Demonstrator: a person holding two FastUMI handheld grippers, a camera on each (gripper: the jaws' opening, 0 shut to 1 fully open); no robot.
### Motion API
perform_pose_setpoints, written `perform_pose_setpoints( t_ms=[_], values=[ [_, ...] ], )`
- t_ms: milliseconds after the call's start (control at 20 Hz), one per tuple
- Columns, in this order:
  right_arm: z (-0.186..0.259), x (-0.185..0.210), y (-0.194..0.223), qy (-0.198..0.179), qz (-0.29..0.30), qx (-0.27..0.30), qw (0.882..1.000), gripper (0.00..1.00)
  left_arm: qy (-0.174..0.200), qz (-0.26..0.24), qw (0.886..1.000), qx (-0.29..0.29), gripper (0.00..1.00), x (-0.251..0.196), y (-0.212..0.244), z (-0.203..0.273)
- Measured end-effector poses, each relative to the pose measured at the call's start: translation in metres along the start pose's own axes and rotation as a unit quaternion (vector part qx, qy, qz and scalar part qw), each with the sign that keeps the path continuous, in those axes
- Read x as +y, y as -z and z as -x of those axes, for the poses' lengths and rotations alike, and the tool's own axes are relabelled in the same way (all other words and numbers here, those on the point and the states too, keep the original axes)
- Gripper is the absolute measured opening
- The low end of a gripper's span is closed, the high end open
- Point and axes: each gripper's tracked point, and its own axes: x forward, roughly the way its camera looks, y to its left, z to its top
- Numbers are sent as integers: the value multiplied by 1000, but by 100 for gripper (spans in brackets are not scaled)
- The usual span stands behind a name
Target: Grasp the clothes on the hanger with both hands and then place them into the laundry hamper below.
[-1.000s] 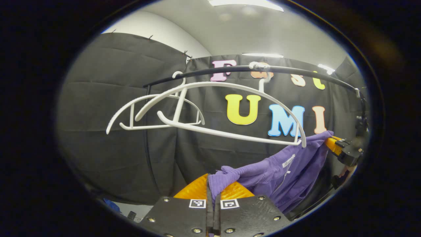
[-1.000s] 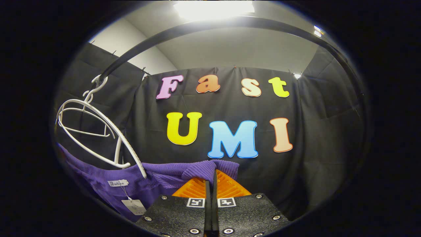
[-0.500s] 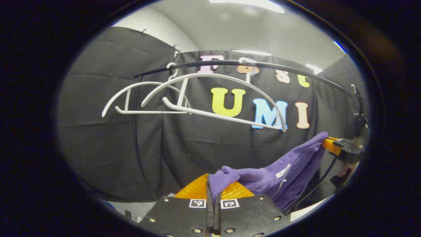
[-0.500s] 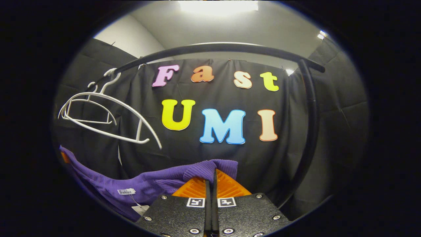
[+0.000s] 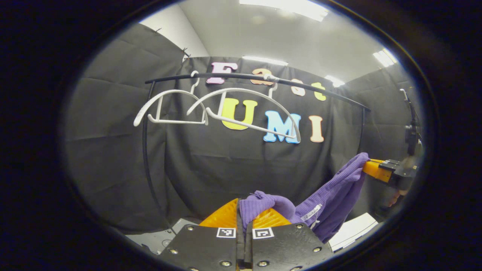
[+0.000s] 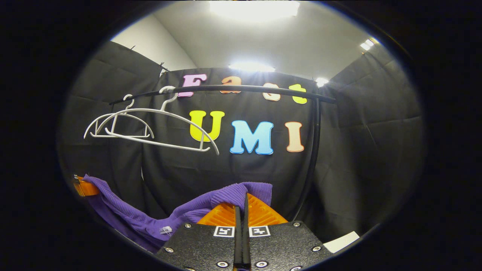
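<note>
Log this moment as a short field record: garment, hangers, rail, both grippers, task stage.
garment: purple knit top, off the hangers, slung between the two grippers
hangers: two white plastic hangers, bare, hooked on the rail
rail: black clothes rail, above the garment
left gripper: fingers shut on one end of the top
right gripper: fingers shut on the other end
task stage: top is free of the hanger; placing it in the hamper is not yet done

Two white hangers [image 5: 171, 109] [image 5: 248, 113], one purple garment [image 5: 335, 192], one rail [image 5: 256, 78].
</note>
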Motion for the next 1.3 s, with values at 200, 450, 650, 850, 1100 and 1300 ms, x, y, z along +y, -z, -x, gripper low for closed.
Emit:
perform_pose_setpoints(
  t_ms=[200,450,650,850,1100,1300],
  values=[
    [38,34,42,-23,-29,50,998,0,25,-10,999,29,1,-2,32,17],
    [63,54,99,-49,-15,115,992,0,52,-21,994,90,1,-6,94,17],
    [69,62,151,-60,-36,175,982,0,73,-31,988,133,1,-15,147,12],
    [63,69,201,-61,-47,229,970,0,87,-36,981,171,1,-18,192,-8],
    [73,72,261,-40,-79,288,953,0,98,-50,969,220,1,-23,253,-29],
    [77,69,302,-27,-97,325,940,0,96,-56,962,250,1,-15,315,-34]
  ],
)
